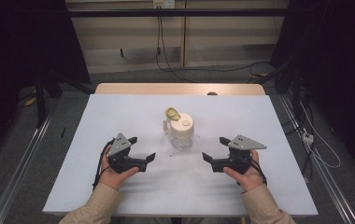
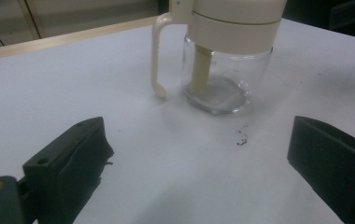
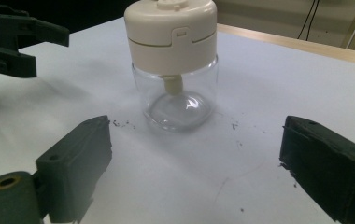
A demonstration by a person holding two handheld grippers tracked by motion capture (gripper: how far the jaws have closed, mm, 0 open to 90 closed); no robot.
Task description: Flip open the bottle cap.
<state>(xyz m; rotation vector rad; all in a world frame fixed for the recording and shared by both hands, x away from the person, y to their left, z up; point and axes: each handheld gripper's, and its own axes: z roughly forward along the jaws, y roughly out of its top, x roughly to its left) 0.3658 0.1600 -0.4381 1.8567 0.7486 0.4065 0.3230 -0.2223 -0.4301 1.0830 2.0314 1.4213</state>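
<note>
One glass jar, two grippers flanking it.
Left gripper and right gripper both have fingers apart, empty; cream-lidded jar stands alone on the table.

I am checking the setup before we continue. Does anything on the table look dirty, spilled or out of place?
Small dark specks lie scattered on the white table cover around the base of the glass jar. The jar stands upright with its cream lid seated; nothing spilled.

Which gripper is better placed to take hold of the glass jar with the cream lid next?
Probably the right gripper: its open jaws frame the clear glass jar with the cream plastic lid squarely. The left gripper, also open, faces the jar's cream handle side, off-centre.
</note>
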